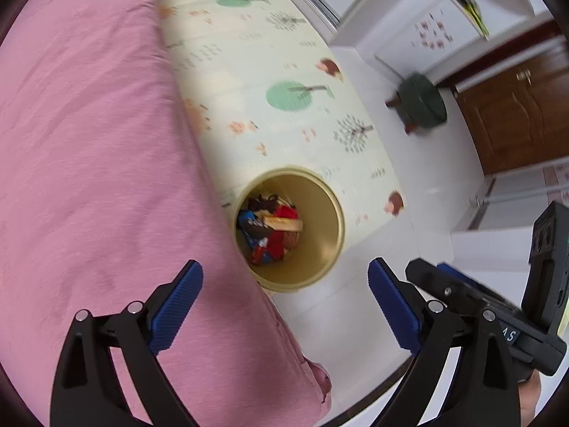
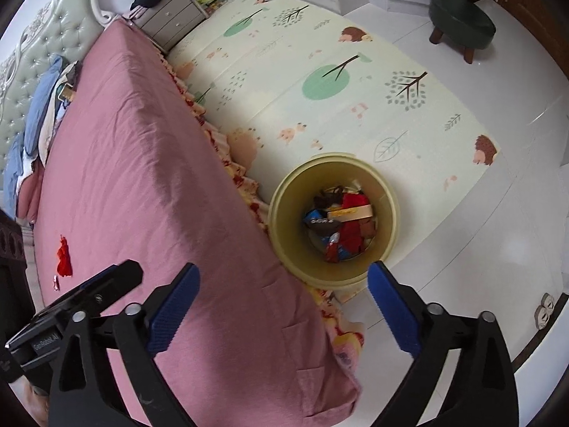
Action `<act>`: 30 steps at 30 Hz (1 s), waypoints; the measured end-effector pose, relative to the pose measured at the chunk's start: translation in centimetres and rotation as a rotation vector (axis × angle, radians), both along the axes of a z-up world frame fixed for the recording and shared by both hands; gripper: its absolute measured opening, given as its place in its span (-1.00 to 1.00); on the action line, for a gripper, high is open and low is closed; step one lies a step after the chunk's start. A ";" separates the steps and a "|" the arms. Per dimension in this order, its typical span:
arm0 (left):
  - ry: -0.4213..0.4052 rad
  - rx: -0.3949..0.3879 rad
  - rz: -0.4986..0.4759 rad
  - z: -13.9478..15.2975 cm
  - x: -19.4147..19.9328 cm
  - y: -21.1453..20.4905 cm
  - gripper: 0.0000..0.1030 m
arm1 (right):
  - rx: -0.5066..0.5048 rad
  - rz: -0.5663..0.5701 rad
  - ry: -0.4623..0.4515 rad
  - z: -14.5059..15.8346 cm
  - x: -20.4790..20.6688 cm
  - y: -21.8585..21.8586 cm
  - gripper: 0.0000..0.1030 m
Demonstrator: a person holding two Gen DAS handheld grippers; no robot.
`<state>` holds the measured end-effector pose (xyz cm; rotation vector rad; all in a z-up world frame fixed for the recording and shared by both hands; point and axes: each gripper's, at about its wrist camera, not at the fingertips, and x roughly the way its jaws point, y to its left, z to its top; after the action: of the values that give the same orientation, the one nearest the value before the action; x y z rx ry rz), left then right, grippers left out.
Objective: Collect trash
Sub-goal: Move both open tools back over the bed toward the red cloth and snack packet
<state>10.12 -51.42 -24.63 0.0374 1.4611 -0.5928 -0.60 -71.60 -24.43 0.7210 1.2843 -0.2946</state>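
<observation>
A pale yellow bin [image 1: 322, 192] [image 2: 282, 220] stands on the floor against the bed's side. It holds several wrappers and scraps [image 1: 272, 231] [image 2: 341, 227] in red, blue and tan. My left gripper [image 1: 285, 267] hangs open above the bin and the bed edge, with nothing between its blue pads. My right gripper [image 2: 283, 268] is also open and empty, just above the bin's near rim. A red scrap [image 2: 64, 259] lies on the pink bed sheet [image 2: 124, 160] at the far left, with a tiny shiny bit [image 2: 56, 282] beside it.
The pink bed [image 1: 89, 142] fills the left side. A patterned play mat [image 1: 266, 71] [image 2: 320, 89] covers the floor beyond the bin. A green stool [image 1: 423, 101] [image 2: 460, 21] stands on white tiles near a brown door [image 1: 515, 114]. A nightstand [image 2: 167, 14] sits by the headboard.
</observation>
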 end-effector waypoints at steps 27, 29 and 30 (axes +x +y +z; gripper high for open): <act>-0.162 0.056 0.457 7.2 3.8 45.7 0.88 | -0.064 0.394 0.015 4.7 12.3 40.9 0.80; -0.156 0.059 0.491 7.0 4.2 49.5 0.88 | -0.071 0.403 -0.005 4.7 13.1 44.1 0.80; -0.154 0.058 0.506 6.8 4.4 51.7 0.88 | -0.068 0.399 -0.018 4.7 13.4 45.4 0.83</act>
<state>14.56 0.30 -17.83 -0.2311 1.2720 -0.1307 12.81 -26.20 -19.72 0.3952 1.3620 -0.0066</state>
